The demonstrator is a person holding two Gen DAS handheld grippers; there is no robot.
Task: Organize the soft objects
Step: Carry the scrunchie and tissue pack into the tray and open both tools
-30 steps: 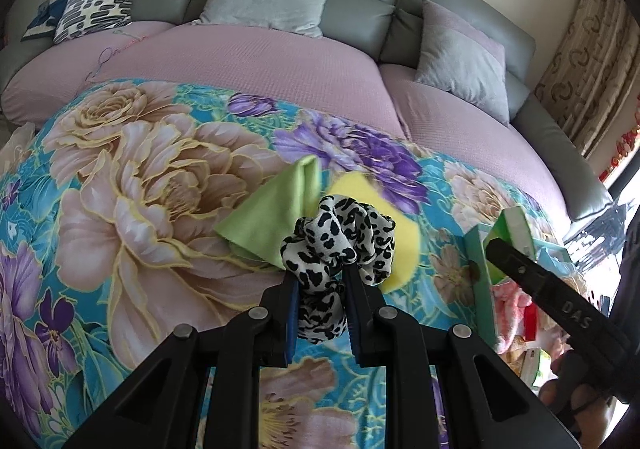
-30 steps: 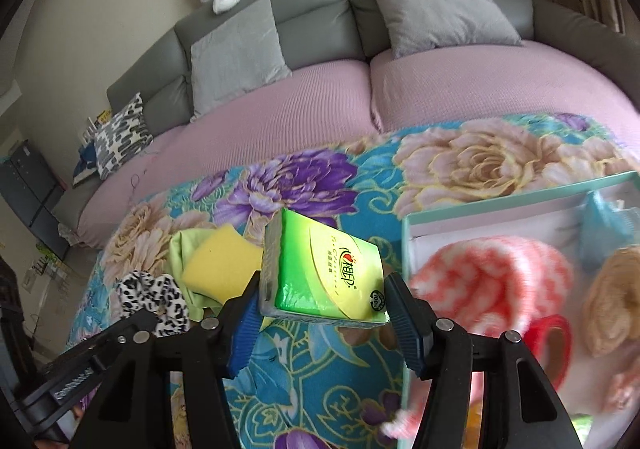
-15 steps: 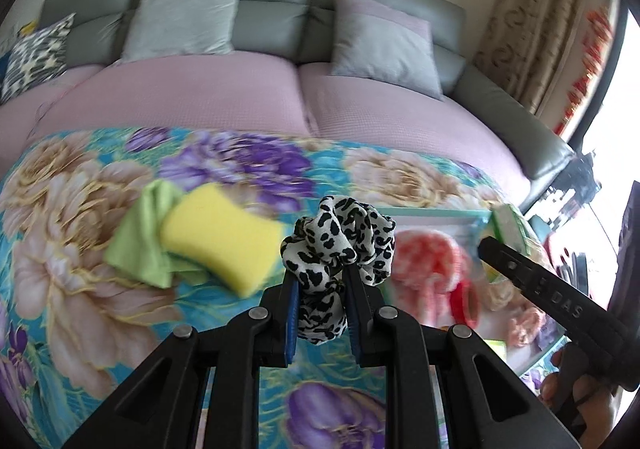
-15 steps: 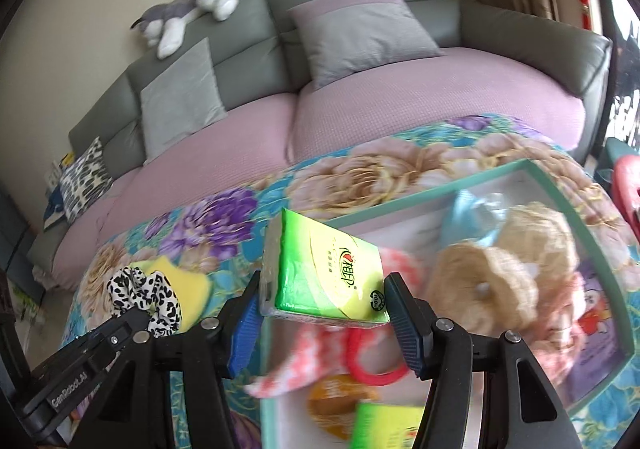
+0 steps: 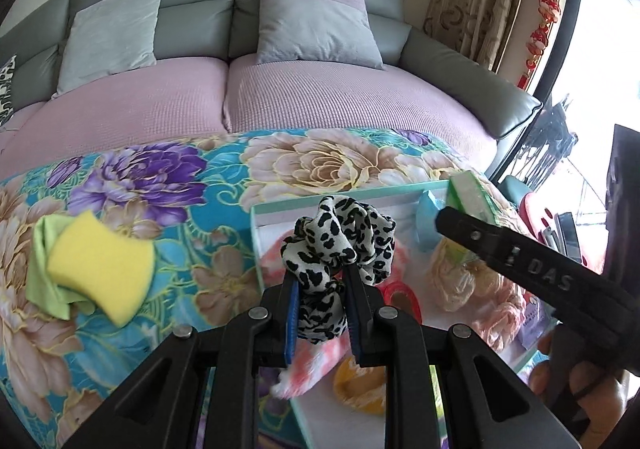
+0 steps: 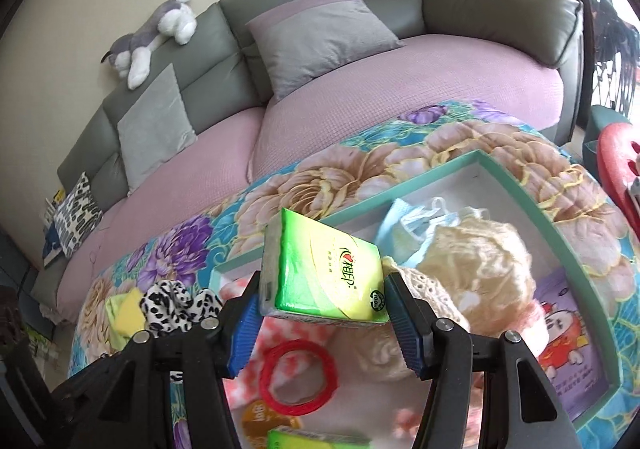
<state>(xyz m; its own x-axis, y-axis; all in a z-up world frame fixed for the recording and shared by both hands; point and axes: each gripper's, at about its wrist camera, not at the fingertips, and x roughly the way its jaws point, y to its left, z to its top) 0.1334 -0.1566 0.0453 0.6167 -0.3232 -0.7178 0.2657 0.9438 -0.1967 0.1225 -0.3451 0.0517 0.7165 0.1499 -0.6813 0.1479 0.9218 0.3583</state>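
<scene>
Left gripper [image 5: 322, 303] has its jaws clamped on a black-and-white leopard-print fabric scrunchie [image 5: 336, 245]; the scrunchie bulges out above the blue pads. Right gripper [image 6: 324, 323] is clamped across the short sides of a green plastic-wrapped tissue pack [image 6: 324, 277], pack tilted, one corner up.

Both loads hang over a shallow teal-rimmed white box [image 6: 516, 185] that sits on a floral turquoise blanket [image 5: 168, 185]. Directly below and ahead of the right gripper, inside the box: cream crocheted yarn pieces [image 6: 476, 261], a light blue face mask [image 6: 412, 225] at the far wall, a red plastic ring [image 6: 298, 377] on a pink-and-white knit cloth [image 6: 280, 333], and a second green tissue pack [image 6: 316, 441] at the near edge. An orange round item [image 5: 360, 385] lies under the left gripper; can't tell what it is.

Left of the left gripper, outside the box on the blanket: a yellow foam sponge [image 5: 102, 267] lying on a light green cloth [image 5: 42, 281].

Right gripper's black arm [image 5: 532, 273] crosses the left-wrist view on the right, a hand [image 5: 576, 381] on it.

Beyond: grey sofa with pink cover [image 5: 320, 89], grey cushions [image 5: 316, 25], grey-and-white plush toy [image 6: 156, 37] on the backrest.
</scene>
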